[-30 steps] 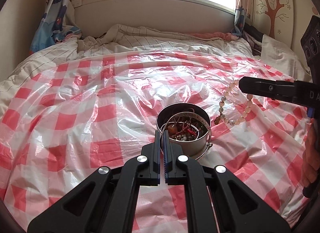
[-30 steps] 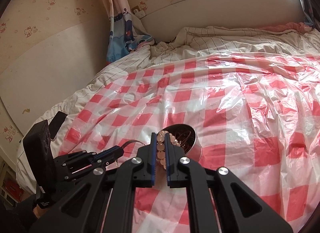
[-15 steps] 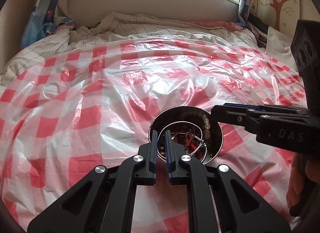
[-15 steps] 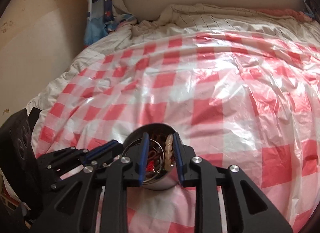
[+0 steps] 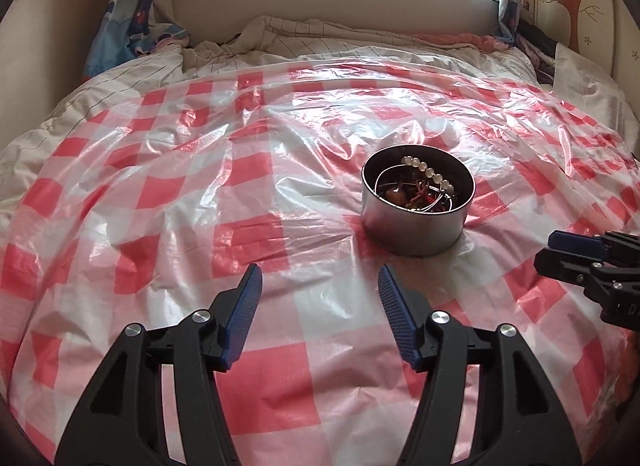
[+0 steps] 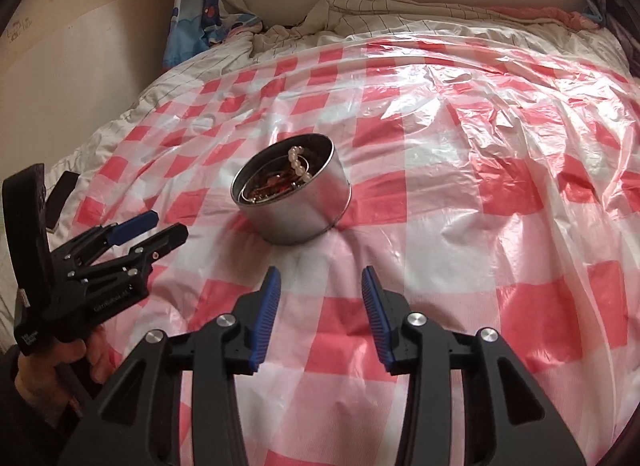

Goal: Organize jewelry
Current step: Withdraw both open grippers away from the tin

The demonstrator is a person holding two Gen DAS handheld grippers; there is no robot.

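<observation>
A round metal tin (image 5: 416, 231) stands on the red-and-white checked plastic sheet; it also shows in the right wrist view (image 6: 304, 213). Inside lie a pale bead bracelet (image 5: 430, 175), metal bangles and reddish pieces; the beads also show in the right wrist view (image 6: 298, 163). My left gripper (image 5: 320, 278) is open and empty, near side of the tin and to its left. My right gripper (image 6: 320, 280) is open and empty, near side of the tin; it appears at the right edge of the left wrist view (image 5: 560, 250). The left gripper shows in the right wrist view (image 6: 154, 227).
The checked sheet (image 5: 168, 193) covers a bed with a rumpled striped quilt (image 5: 320, 37) at the far end. A curtain (image 5: 132, 17) and wall stand beyond. A dark flat object (image 6: 60, 201) lies at the bed's left edge.
The right gripper opened and let the bead bracelet into the tin. Both grippers opened and pulled back from the tin; the left had been shut at the tin's rim.
</observation>
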